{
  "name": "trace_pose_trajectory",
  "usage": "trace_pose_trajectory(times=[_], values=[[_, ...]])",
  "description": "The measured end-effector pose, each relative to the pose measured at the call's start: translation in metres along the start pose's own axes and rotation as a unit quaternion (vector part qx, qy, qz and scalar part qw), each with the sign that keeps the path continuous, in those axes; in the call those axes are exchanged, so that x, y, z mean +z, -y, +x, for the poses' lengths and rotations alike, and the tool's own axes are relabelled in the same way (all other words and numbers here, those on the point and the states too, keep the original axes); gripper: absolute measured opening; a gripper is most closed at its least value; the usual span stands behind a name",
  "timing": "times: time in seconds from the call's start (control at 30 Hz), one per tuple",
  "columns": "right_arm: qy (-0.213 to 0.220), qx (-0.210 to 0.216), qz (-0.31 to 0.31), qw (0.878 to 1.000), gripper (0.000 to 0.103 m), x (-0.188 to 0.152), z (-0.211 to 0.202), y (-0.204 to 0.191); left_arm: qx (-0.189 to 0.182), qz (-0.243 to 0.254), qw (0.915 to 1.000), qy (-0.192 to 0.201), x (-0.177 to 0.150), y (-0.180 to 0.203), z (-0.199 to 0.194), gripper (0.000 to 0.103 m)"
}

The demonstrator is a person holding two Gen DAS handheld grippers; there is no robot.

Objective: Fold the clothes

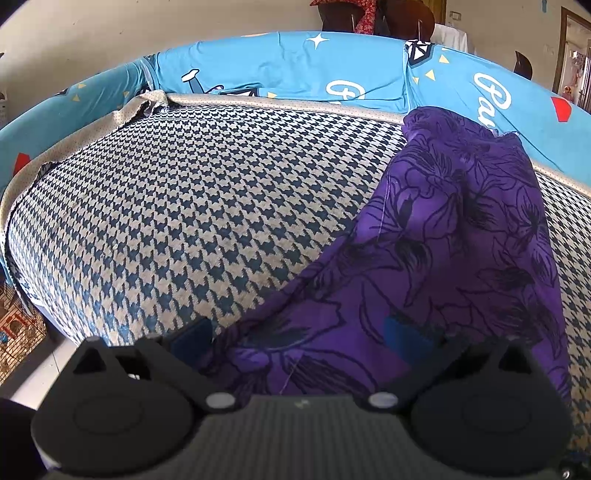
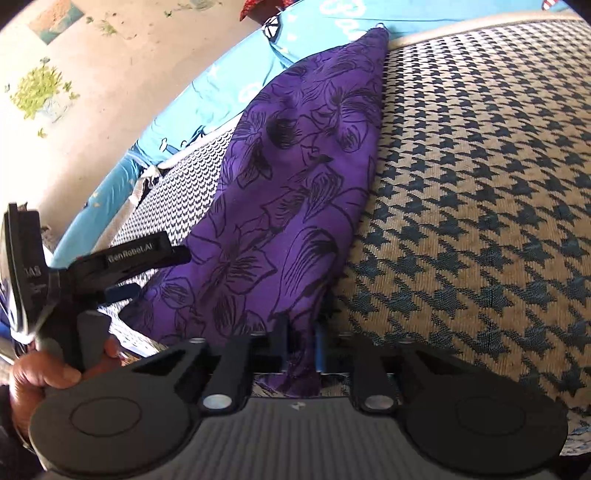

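Observation:
A purple cloth with black flower outlines [image 1: 461, 236] lies bunched in a long strip on the houndstooth cover [image 1: 192, 206], running from the blue cushions to the near edge. In the left wrist view my left gripper [image 1: 299, 339] is open, its blue pads [image 1: 192, 341] wide apart, with the cloth's near end lying between them. In the right wrist view my right gripper [image 2: 302, 349] is shut on the near corner of the purple cloth [image 2: 291, 177]. The left gripper [image 2: 159, 273] shows there too, held by a hand [image 2: 40, 373] at the cloth's left edge.
Blue printed cushions [image 1: 295, 74] line the back of the houndstooth cover [image 2: 480, 184]. A beige wall [image 2: 122, 66] rises behind them. A wire cage [image 1: 14, 332] stands on the floor off the left edge. Dark chairs [image 1: 402, 18] stand behind the cushions.

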State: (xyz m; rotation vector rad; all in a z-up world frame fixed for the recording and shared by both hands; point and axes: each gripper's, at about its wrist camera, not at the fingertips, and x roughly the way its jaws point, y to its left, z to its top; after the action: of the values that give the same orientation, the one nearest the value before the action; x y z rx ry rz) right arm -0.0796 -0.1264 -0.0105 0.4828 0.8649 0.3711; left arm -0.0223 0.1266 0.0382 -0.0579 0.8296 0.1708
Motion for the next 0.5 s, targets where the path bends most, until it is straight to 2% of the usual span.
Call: trace_pose_trajectory(times=[0.23, 0.3, 0.43, 0.5], values=[[0.013, 0.026, -0.028, 0.999, 0.009, -0.004, -0.025, -0.009, 0.011, -0.006, 0.9999, -0.001, 0.001, -0.002, 0.002, 0.103], [0.008, 0.018, -0.026, 0.999, 0.009, -0.009, -0.030, -0.006, 0.016, -0.009, 0.9998, -0.002, 0.002, -0.004, 0.003, 0.103], [-0.022, -0.036, -0.033, 0.999, 0.007, -0.018, -0.022, -0.001, 0.032, -0.007, 0.9995, -0.003, 0.002, -0.003, 0.005, 0.103], [-0.016, -0.041, -0.052, 0.998, 0.007, -0.018, -0.023, -0.007, 0.041, -0.004, 0.9992, 0.001, 0.002, -0.002, 0.005, 0.103]])
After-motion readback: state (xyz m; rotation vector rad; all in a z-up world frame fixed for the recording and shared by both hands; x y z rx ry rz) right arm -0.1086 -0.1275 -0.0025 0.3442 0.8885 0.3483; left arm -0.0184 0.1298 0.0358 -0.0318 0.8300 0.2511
